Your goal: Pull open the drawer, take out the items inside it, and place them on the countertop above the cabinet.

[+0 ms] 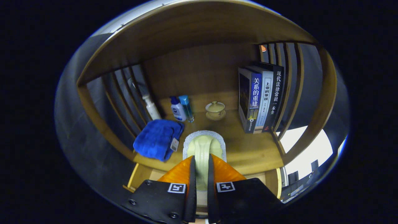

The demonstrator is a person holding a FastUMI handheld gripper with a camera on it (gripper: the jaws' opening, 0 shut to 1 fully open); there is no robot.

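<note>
While the gripper (201, 174) pinches a pale green brush handle (202, 158) between both fingers, its white-bristled head (203, 137) sits over the wooden countertop (248, 149), right of a folded blue towel (157, 140), before a lidded teacup (215, 109).

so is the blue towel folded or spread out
Folded: the blue towel lies in a thick doubled pad on the countertop, left of the brush the gripper is clamping.

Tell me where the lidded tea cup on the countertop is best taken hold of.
Grip the lidded tea cup across its bowl, below the lid and above its saucer, coming in level from the front: the knob is small, the lid likely loose. The tool is now shut on a pale handled brush.
</note>
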